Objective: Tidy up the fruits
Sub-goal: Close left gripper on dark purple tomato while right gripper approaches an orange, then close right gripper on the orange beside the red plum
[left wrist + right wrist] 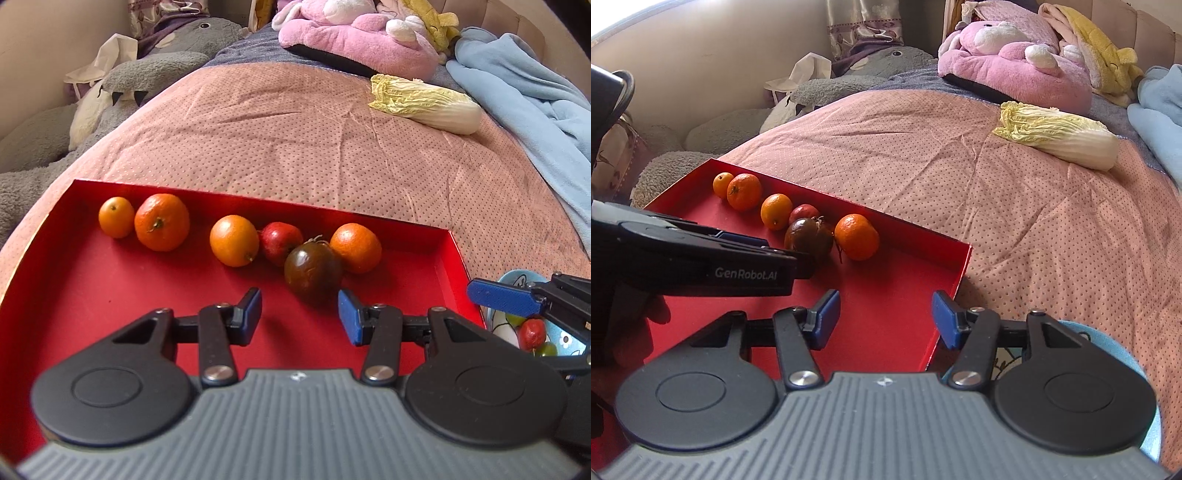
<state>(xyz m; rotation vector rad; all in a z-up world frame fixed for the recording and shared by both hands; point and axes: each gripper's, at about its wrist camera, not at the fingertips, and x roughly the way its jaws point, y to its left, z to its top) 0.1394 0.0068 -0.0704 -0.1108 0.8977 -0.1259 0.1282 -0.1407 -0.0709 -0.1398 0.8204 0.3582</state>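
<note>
We are holding our left gripper and right gripper partly open and empty above the red tray, because the dark tomato and oranges are already lying in a row along its far wall.

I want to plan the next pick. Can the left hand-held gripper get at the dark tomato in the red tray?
Probably yes: the left hand-held gripper is open, and the dark tomato lies just ahead, nothing between.
</note>
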